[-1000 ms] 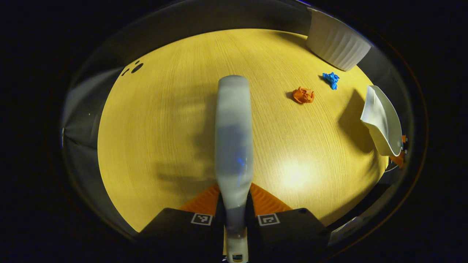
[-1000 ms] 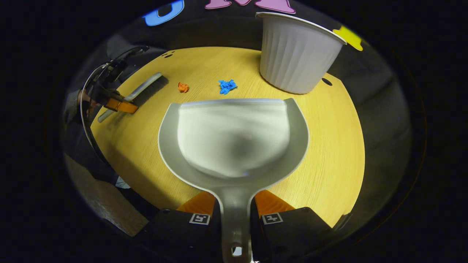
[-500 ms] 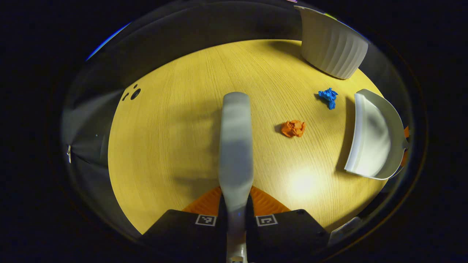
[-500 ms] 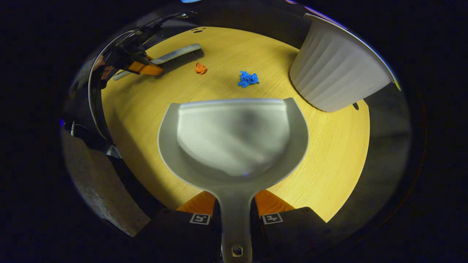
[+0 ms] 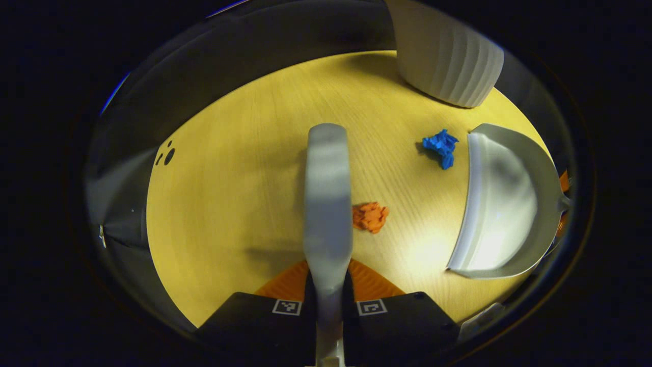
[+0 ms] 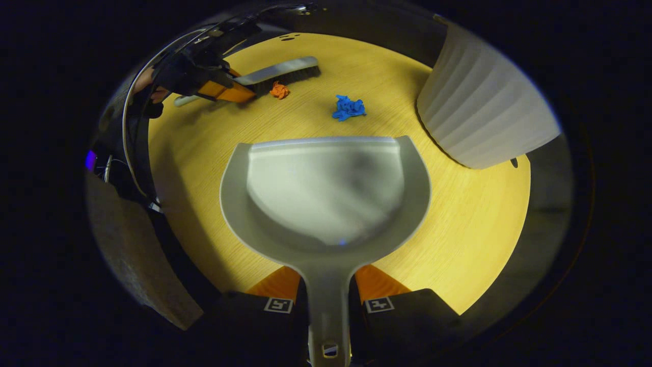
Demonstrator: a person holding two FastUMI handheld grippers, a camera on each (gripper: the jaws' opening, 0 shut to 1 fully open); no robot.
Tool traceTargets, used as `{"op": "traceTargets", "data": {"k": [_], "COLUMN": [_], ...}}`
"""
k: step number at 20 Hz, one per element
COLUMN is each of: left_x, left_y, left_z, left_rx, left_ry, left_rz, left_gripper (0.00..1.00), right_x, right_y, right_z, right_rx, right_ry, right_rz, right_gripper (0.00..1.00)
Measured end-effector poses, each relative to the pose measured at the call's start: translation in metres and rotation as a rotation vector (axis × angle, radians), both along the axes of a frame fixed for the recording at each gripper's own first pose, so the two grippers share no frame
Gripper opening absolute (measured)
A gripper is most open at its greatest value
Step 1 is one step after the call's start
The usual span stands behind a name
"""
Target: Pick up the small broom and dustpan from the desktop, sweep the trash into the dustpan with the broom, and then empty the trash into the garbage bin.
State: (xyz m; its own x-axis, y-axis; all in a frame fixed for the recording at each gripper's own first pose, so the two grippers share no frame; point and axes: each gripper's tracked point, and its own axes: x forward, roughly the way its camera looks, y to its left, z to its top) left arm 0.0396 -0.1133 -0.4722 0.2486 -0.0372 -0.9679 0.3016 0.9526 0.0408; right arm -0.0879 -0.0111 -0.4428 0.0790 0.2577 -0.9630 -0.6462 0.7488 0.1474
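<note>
Left gripper view: the left tongs (image 5: 328, 285) squeeze the grey plastic broom (image 5: 328, 193), low in the middle, just beside the orange paper ball (image 5: 370, 216). The right tongs (image 6: 328, 293) grip the grey plastic dustpan (image 6: 326, 188), its front edge near the blue paper ball (image 6: 349, 108). Push both balls slowly toward the pan, lip flat on the yellow wooden worktop (image 5: 229, 193).

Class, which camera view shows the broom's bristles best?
The right gripper view: the broom lies side-on, dark bristles showing beside the orange scrap. The left gripper view gives the broom's grey back, seen from above.
</note>
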Motion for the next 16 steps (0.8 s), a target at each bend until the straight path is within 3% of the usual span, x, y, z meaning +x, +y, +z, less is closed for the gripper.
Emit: {"op": "traceTargets", "data": {"k": [1, 4, 5, 6, 8, 10, 11, 13, 14, 15, 16], "left_x": [0.001, 0.005, 0.003, 0.0, -0.007, -0.014, -0.021, -0.027, -0.031, -0.036, -0.039], "left_y": [-0.014, -0.063, -0.075, -0.085, -0.1, -0.112, -0.119, -0.127, -0.129, -0.13, -0.132], "left_z": [0.0, 0.003, 0.005, 0.007, 0.011, 0.02, 0.024, 0.029, 0.032, 0.035, 0.04], "left_rx": [-0.024, -0.123, -0.153, -0.178, -0.225, -0.269, -0.3, -0.343, -0.359, -0.375, -0.384], "left_ry": [0.003, 0.027, 0.035, 0.041, 0.058, 0.075, 0.091, 0.117, 0.132, 0.148, 0.152], "left_rz": [-0.018, -0.085, -0.104, -0.121, -0.164, -0.207, -0.218, -0.228, -0.226, -0.222, -0.219], "left_gripper": [0.25, 0.25, 0.25, 0.25, 0.25, 0.25, 0.25, 0.2, 0.25, 0.25, 0.25], "right_x": [0.002, 0.007, 0.008, 0.008, 0.008, 0.006, 0.007, 0.006, 0.008, 0.009, 0.01], "right_y": [0.001, 0.002, 0.002, 0.002, 0.003, 0.001, 0.002, 0.003, 0.005, 0.008, 0.009], "right_z": [-0.002, -0.004, -0.005, -0.005, -0.005, -0.007, -0.007, -0.008, -0.009, -0.009, -0.011], "right_rx": [0.008, 0.021, 0.025, 0.029, 0.033, 0.037, 0.04, 0.051, 0.062, 0.075, 0.077], "right_ry": [-0.004, -0.017, -0.018, -0.02, -0.024, -0.026, -0.031, -0.047, -0.059, -0.075, -0.085], "right_rz": [0.005, 0.02, 0.024, 0.026, 0.03, 0.03, 0.029, 0.015, 0.001, -0.02, -0.038], "right_gripper": [0.36, 0.41, 0.36, 0.32, 0.36, 0.32, 0.36, 0.32, 0.36, 0.32, 0.36]}}
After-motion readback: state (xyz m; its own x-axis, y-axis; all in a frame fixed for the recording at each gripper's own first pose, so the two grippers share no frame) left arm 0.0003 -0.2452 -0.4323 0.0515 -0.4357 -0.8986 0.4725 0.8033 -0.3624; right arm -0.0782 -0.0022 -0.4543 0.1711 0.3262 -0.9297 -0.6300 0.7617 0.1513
